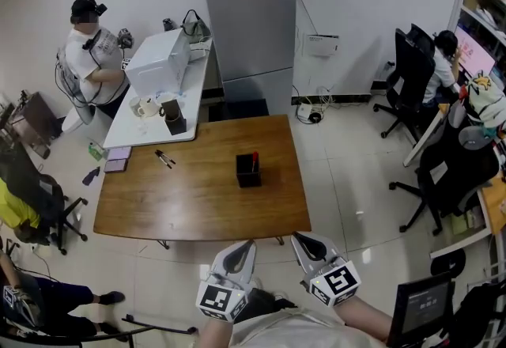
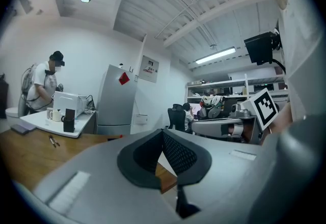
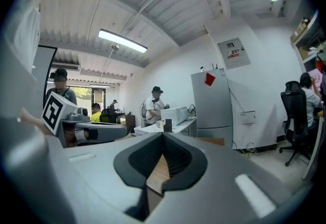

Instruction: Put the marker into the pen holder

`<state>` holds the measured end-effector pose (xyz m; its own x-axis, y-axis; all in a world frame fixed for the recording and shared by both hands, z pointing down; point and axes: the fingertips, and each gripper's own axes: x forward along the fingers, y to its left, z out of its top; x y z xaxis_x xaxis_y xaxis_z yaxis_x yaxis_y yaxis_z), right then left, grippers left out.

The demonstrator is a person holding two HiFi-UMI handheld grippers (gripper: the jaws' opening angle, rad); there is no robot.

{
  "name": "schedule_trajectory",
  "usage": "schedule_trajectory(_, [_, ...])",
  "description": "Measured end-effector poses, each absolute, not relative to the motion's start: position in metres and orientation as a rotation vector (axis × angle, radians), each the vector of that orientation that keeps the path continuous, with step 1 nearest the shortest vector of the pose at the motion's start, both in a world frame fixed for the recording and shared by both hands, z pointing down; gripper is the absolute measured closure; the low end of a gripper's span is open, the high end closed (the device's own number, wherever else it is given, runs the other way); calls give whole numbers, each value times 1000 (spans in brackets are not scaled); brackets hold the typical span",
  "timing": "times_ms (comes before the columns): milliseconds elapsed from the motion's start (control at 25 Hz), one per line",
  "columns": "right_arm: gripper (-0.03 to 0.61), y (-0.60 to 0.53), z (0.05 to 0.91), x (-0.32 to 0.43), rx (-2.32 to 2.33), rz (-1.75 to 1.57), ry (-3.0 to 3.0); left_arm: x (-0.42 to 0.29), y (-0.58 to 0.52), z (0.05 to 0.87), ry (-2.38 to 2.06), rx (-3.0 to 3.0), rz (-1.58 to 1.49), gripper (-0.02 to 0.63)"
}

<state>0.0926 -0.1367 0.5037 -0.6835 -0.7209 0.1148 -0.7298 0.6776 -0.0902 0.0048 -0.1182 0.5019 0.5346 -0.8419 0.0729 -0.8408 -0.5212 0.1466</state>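
Both tools are short of the near edge of the brown wooden worktop [image 1: 198, 204], and nothing has been reached yet. Left gripper [image 1: 242, 250]: the jaws are closed tip to tip with nothing between them, as its own view shows plainly. Right gripper [image 1: 305, 242]: the jaws are likewise pressed together and empty. The slim dark marker [image 1: 164, 158] lies flat on the worktop, well ahead of the left jaws and off to their left. It reads as two thin dark strokes, and I cannot tell whether that is one piece or two. The black square pen holder [image 1: 248, 172] stands upright well ahead of the left jaws, roughly on a line between the two pairs of jaws and well apart from the marker. A red-topped item [image 1: 254, 158] already stands in it. Judgement: the step in hand is the approach for the pick, and the left jaws are the better placed for it. They should open before they arrive, not over the marker. They should come in with the pads either side of the barrel and across its length, then close near mid-barrel so the marker does not swing. For the drop, the marker should be tipped upright above the holder and aimed at the part of the opening clear of the red-topped item. The right jaws can stay shut beside the holder to steady it if it shifts.
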Motion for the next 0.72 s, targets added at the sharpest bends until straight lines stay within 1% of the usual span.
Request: schedule_trajectory(720, [578, -111, 465, 60, 1270, 112, -2828, -20, -105, 456, -1450, 2693, -100, 604])
